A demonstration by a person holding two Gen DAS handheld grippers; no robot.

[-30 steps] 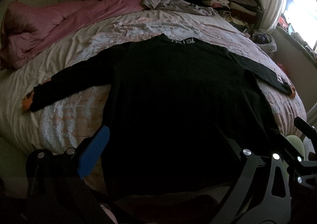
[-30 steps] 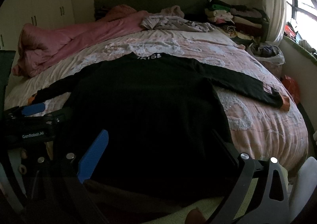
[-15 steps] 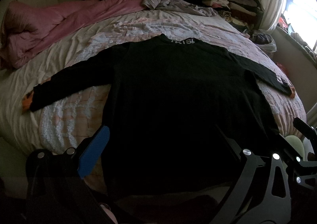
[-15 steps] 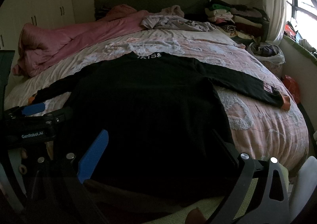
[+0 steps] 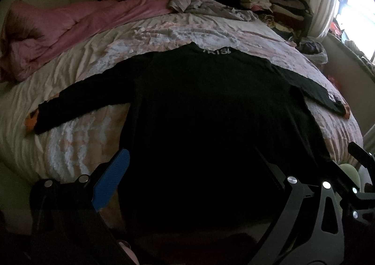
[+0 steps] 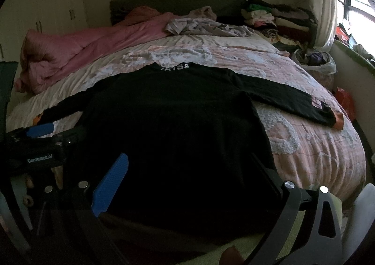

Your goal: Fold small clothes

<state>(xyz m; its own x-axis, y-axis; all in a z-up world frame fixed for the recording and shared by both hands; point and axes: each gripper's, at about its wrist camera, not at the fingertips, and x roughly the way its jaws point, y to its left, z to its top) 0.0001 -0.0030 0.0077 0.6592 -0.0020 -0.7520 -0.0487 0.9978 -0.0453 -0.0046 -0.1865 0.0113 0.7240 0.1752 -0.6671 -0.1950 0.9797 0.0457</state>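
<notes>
A black long-sleeved shirt (image 5: 206, 110) lies spread flat on the bed, collar away from me, both sleeves stretched out to the sides with orange cuffs. It also shows in the right wrist view (image 6: 178, 119). My left gripper (image 5: 189, 171) is open and empty, held above the shirt's hem at the bed's near edge. My right gripper (image 6: 187, 173) is open and empty too, above the hem a little further right. The left gripper also shows at the left of the right wrist view (image 6: 39, 130).
A pink duvet (image 5: 70, 21) is bunched at the far left of the bed. Loose grey clothes (image 5: 206, 5) lie by the headboard. A stack of folded clothes (image 6: 276, 16) stands at the far right. A bag (image 6: 316, 63) sits beside the bed near the window.
Both grippers have barely shifted; the shirt lies as before and both grippers stay open.
</notes>
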